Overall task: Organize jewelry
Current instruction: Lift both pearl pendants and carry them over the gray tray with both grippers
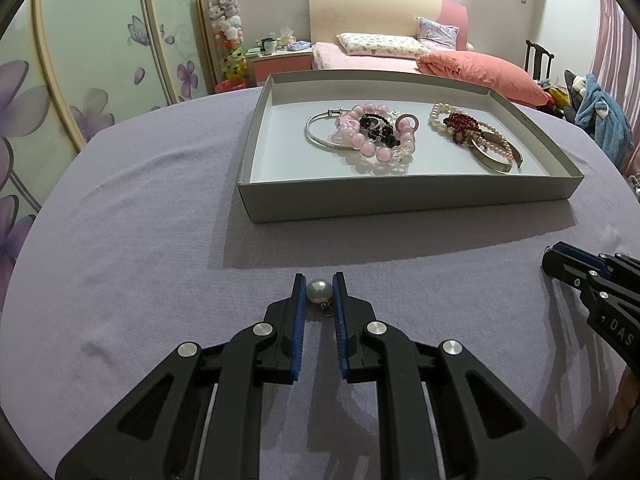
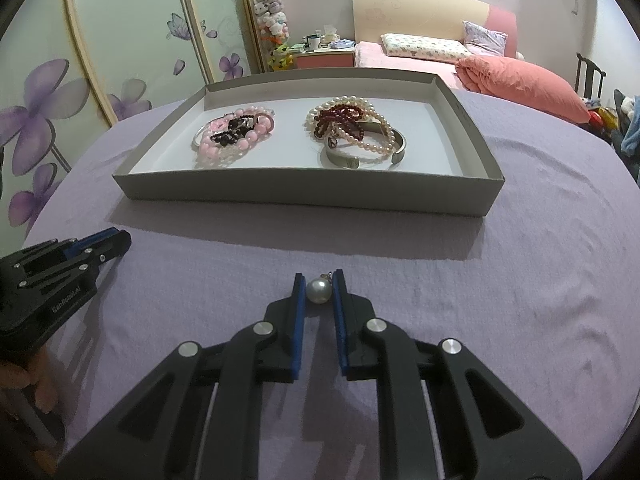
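Bedroom behind, pink bed [image 1: 384, 60] and flowered wardrobe doors at the far side; work surface is a tabletop under a lilac cloth [image 1: 140, 240]. Grey shallow box [image 1: 404, 200] sits toward the far edge of the tabletop, already holding two heaps: pink and black bead bracelets [image 1: 374, 132] with a thin silver bangle on its left half, pearl and dark red strands [image 1: 468, 126] over a wide metal cuff on its right half. Two loose pieces are out on the cloth near the front edge, well apart from the box. My left gripper [image 1: 319, 292] has a large pearl pendant [image 1: 319, 290] between its blue pads, the small metal loop pointing back toward me; the fingers look closed against the pearl, though it may be resting on the cloth, not lifted. My right gripper [image 2: 319, 291] has a second pearl pendant [image 2: 319, 291] pinched the same way, its loop pointing away. Each gripper shows at the edge of the other's view, low over the cloth. I judge this the pick-up step for the last loose items, most of the sorting done. Next move, as I see it: lift both straight up, carry over the near wall of the box and set them down on bare floor inside, perhaps between the heaps. Round pearls could slip from the pads, so a firm hold matters.
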A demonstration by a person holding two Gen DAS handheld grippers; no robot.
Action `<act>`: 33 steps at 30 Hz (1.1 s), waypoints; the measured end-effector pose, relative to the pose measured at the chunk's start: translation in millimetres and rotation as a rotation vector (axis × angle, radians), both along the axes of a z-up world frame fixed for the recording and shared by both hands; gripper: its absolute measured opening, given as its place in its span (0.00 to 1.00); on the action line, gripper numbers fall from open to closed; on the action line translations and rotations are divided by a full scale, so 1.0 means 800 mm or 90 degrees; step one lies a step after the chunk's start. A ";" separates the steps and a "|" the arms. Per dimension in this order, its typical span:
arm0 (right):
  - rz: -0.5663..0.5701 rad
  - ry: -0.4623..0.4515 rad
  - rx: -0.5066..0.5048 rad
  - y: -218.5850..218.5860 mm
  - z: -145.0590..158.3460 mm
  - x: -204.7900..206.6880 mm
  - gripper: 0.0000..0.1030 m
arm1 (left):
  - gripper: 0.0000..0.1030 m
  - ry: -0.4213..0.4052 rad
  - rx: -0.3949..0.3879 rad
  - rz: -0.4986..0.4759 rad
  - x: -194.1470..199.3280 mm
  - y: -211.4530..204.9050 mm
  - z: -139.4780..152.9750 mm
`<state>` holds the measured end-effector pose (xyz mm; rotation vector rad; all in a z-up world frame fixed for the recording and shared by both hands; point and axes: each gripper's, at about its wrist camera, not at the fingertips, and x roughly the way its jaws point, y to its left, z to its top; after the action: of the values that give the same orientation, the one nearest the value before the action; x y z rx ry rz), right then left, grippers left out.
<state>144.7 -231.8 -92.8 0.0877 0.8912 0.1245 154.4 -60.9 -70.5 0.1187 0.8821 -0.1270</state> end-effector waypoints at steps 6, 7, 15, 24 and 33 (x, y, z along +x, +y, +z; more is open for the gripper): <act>-0.024 -0.016 0.044 -0.008 0.007 -0.013 0.13 | 0.14 0.000 -0.022 0.005 -0.008 0.008 0.002; -0.026 -0.028 0.047 -0.008 0.011 -0.018 0.13 | 0.14 -0.005 -0.027 0.005 -0.013 0.009 0.005; -0.040 -0.175 0.045 0.001 0.073 -0.059 0.13 | 0.14 -0.123 -0.052 0.002 -0.053 0.007 0.051; -0.051 -0.354 0.001 0.024 0.136 -0.112 0.13 | 0.14 -0.310 -0.054 0.008 -0.105 -0.002 0.112; -0.086 -0.442 -0.061 0.032 0.146 -0.136 0.13 | 0.14 -0.376 -0.039 0.014 -0.122 -0.013 0.117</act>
<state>36.2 -205.8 24.0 0.0107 0.1964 -0.0181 56.9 -71.5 23.2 0.0827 0.2900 -0.0909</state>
